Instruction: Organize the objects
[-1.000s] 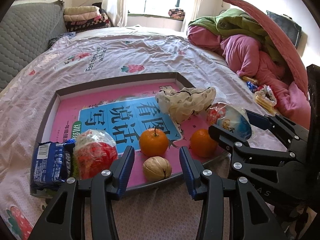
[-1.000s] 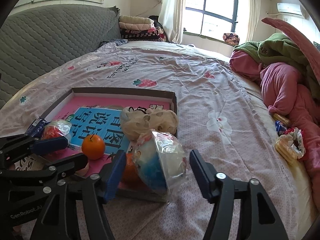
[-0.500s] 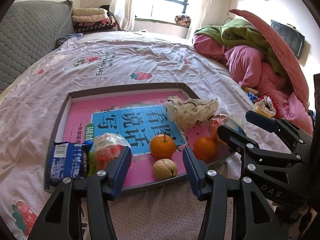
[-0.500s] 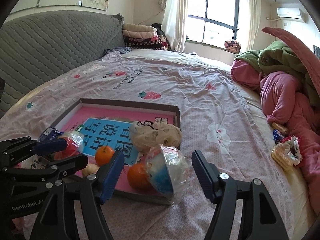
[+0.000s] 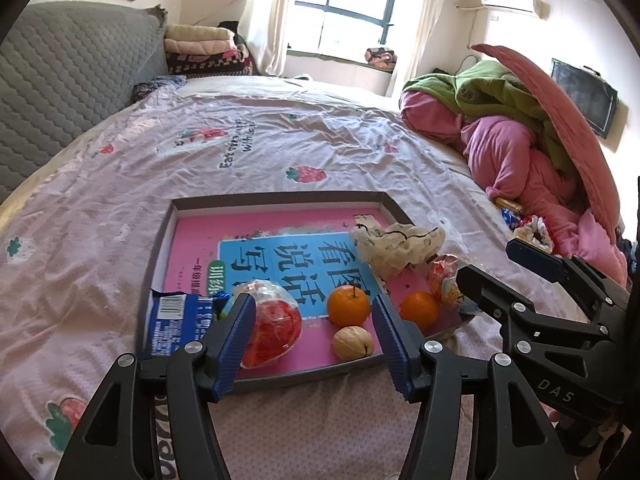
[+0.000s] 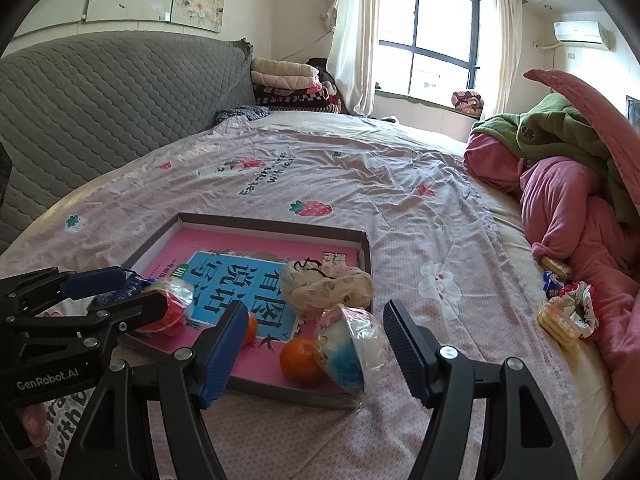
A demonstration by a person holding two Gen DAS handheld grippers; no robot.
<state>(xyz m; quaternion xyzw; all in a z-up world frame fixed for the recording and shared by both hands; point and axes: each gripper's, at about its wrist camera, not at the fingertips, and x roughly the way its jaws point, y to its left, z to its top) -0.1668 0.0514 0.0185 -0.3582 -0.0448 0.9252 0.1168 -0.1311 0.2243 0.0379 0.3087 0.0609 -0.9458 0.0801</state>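
Observation:
A shallow box tray [image 5: 276, 198] with a pink and blue book cover as its floor lies on the bed; it also shows in the right wrist view [image 6: 276, 229]. In it are two oranges [image 5: 348, 305] [image 5: 419, 309], a walnut [image 5: 353, 342], a red wrapped ball [image 5: 271, 321], a blue snack packet [image 5: 178, 325], a cream cloth bundle [image 5: 396, 245] and a blue-and-white wrapped ball [image 6: 352, 348] at the near right corner. My left gripper [image 5: 314, 338] is open and empty before the tray's near edge. My right gripper [image 6: 314, 346] is open and empty, just behind the wrapped ball.
The pink strawberry-print sheet [image 6: 360, 184] covers the bed. Piled pink and green bedding [image 6: 568, 184] fills the right side, with snack packets [image 6: 564, 312] at its foot. A grey quilted headboard [image 6: 100, 92] stands at the left. Folded blankets [image 6: 286, 80] lie at the far end.
Both grippers have pulled back and up from the tray. The right gripper has drawn away from the blue-and-white wrapped ball, which stays at the tray's near right corner.

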